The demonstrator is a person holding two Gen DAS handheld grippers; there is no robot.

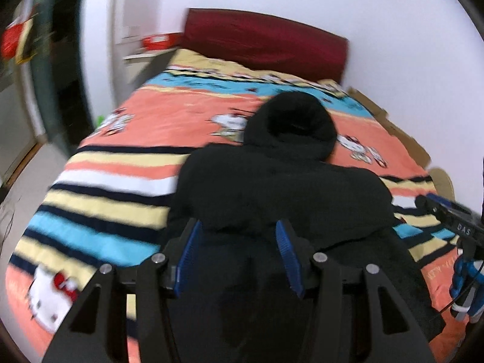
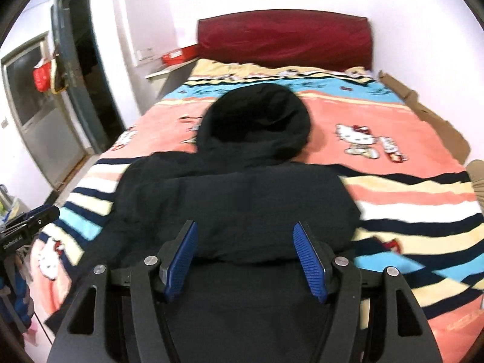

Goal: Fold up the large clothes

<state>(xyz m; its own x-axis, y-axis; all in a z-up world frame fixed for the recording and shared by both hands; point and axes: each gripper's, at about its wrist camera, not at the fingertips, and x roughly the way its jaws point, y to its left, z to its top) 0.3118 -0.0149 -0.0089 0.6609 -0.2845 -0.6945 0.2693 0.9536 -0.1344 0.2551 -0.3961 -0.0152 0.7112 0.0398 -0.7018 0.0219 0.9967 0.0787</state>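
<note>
A black hooded jacket [image 1: 272, 193] lies on the bed, hood [image 1: 290, 121] toward the headboard, its sleeves folded in over the body. It also shows in the right wrist view [image 2: 242, 205]. My left gripper [image 1: 239, 227] is open and empty, hovering over the jacket's lower part. My right gripper [image 2: 245, 230] is open and empty too, over the jacket's lower right part. The right gripper's body shows at the right edge of the left wrist view [image 1: 450, 217]; the left gripper's body shows at the left edge of the right wrist view [image 2: 27, 227].
The bed carries a striped Hello Kitty blanket [image 1: 115, 181] in orange, blue and yellow. A dark red headboard [image 2: 284, 36] stands against the white wall. Cardboard [image 2: 429, 115] lines the bed's right side. A bedside shelf with a red box [image 2: 175, 56] and a doorway [image 2: 87, 69] are at left.
</note>
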